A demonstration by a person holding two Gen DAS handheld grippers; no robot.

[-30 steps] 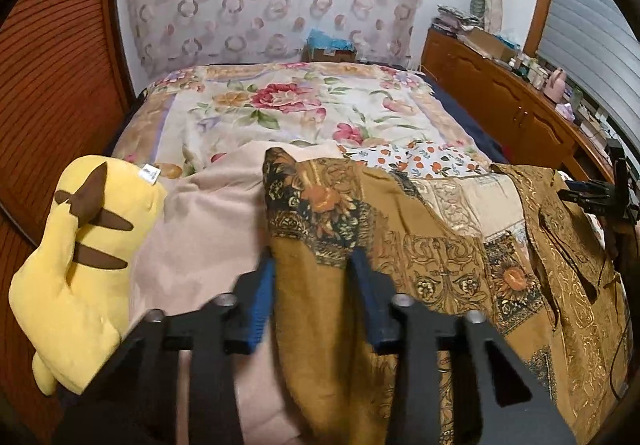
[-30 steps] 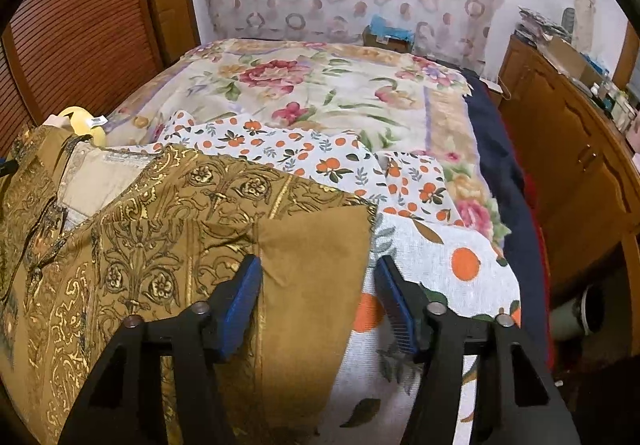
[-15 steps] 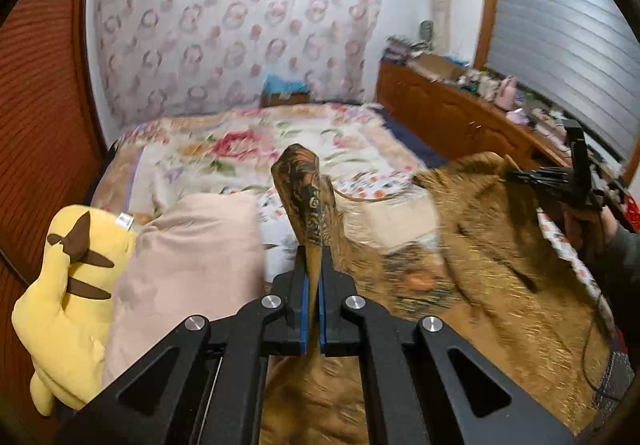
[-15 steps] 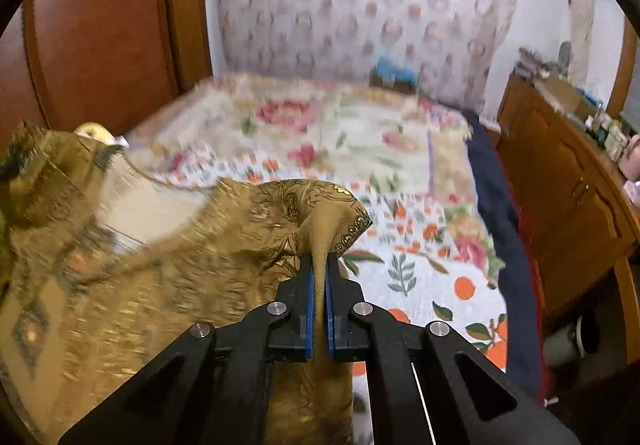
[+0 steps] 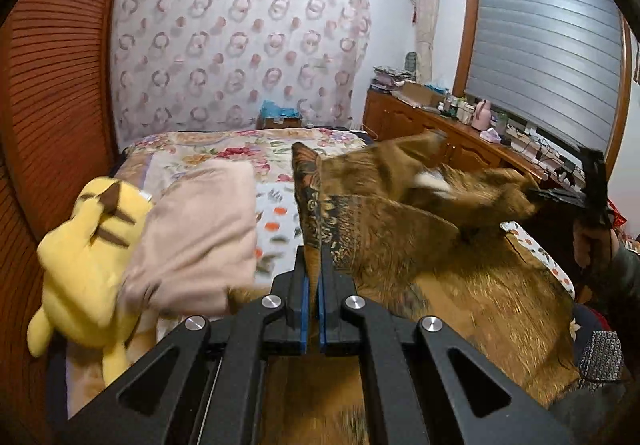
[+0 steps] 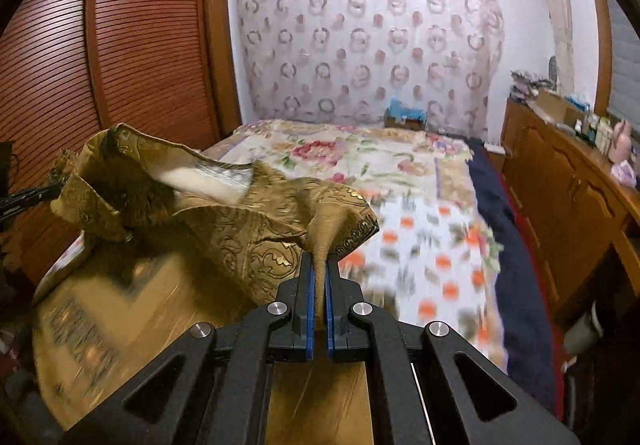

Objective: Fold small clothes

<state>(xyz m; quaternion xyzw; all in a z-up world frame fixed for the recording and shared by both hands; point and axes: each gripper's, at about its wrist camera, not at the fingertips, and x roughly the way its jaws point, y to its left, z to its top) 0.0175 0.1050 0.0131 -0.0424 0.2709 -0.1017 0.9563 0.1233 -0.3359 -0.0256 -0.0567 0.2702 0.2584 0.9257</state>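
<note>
We've got the left tool (image 5: pixel 313 269) clamped tight on one corner of the gold patterned garment (image 5: pixel 400 229), right tool (image 6: pixel 319 277) pinched closed on another corner. Garment's raised off the bed (image 6: pixel 360 157), stretched btwn both tools, lower part blurred. Yellow plush (image 5: pixel 84 245) and pink cloth (image 5: pixel 200 233) sit to the left.

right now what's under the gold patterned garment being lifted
Beyond the gold patterned garment, the white orange-print sheet shows on the floral bedspread. Whatever lies directly beneath the drooping fabric is covered.
</note>
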